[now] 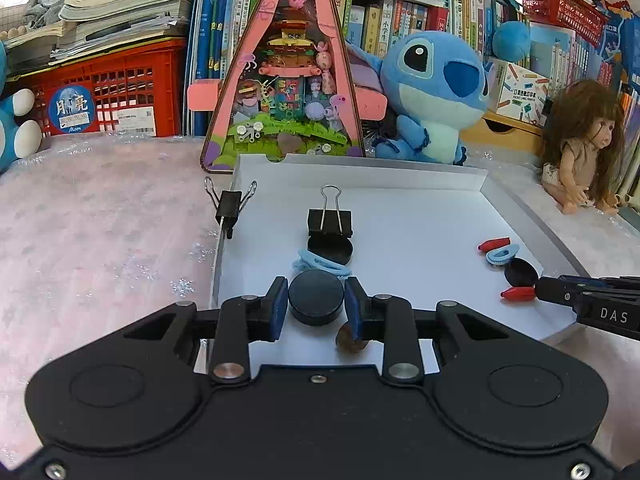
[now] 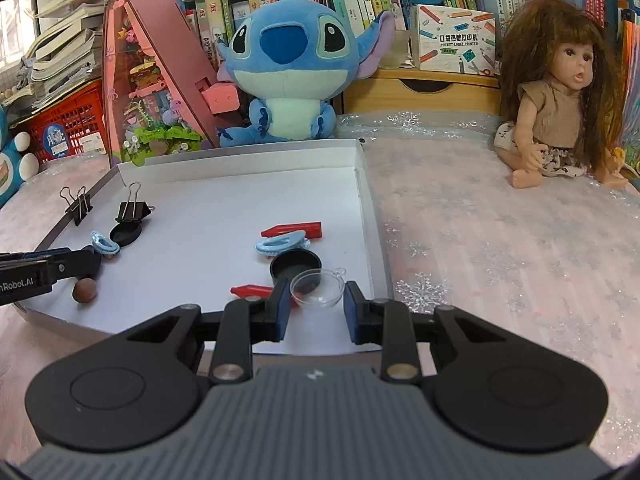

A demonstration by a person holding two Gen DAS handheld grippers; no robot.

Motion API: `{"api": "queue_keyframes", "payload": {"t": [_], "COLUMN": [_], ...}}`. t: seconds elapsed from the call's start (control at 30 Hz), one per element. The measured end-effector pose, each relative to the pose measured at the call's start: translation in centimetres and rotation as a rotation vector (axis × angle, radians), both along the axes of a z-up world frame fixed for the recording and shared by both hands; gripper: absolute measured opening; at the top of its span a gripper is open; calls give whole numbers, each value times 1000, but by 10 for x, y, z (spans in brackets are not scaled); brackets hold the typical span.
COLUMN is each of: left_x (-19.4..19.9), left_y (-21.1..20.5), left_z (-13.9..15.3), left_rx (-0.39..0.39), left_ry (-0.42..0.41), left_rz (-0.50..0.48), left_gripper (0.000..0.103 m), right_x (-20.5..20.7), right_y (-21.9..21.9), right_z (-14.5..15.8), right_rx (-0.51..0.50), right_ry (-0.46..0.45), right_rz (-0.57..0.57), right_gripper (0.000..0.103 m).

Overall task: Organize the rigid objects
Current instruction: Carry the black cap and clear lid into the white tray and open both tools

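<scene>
Black puck (image 1: 316, 298) sits btwn left gripper (image 1: 316, 304) pads in white tray (image 1: 400, 216), near its front-left; jaws wide, pads just beside it, contact unclear. Right gripper (image 2: 317, 306) open approx same width, clear dome (image 2: 318, 288) btwn its fingers, not clamped, by black cap (image 2: 295, 266) w/ red pieces nearby.

I see a matt black puck-like cap (image 1: 316, 298) between my left gripper's (image 1: 316, 306) blue rubbery pads (image 1: 280, 304). The tray (image 1: 400, 176) looks like smooth white card. A glossy clear plastic dome (image 2: 318, 288) sits before my right gripper (image 2: 318, 312). The binder clip (image 1: 330, 220) has shiny wire handles, and the tabletop (image 2: 500, 260) cover glitters.
</scene>
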State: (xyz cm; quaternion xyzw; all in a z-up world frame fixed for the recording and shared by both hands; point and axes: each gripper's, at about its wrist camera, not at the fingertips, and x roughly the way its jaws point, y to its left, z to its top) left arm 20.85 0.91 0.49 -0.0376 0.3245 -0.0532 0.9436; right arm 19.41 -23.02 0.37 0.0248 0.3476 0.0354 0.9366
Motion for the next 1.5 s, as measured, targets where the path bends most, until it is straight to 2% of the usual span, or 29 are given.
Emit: {"api": "queue_keyframes", "payload": {"t": [0.4,0.53,0.63,0.67,0.73,0.87,1.1,1.3,1.5], "left_x": [1,0,-2,-4,-6,-16,-41,-67,-89], "left_y": [-1,-1,-2,-3,-3,-5,-11,-17,-19], "left_z": [-1,0,1,3,6,12,21,28,27], "left_rx": [5,5,16,18,20,19,44,49,35], "left_ry": [-2,0,-8,-12,-20,-38,-62,-77,-68], "left_rz": [-1,-3,-1,-2,-7,-22,-82,-149,-182], "left_gripper": [29,29,38,41,43,55,76,82,83], "right_x": [1,-2,-5,-6,-9,-17,-38,-58,-77], "right_y": [1,3,3,3,3,4,6,7,9], "right_z": [-1,-2,0,1,2,6,15,20,19], "right_rx": [-1,-12,0,3,5,-2,-15,-2,7], "right_ry": [8,-2,-9,-13,-23,-45,-95,-121,-123], "right_rz": [6,18,26,28,33,45,71,103,145], "right_gripper": [34,38,42,51,54,62,68,69,72]}}
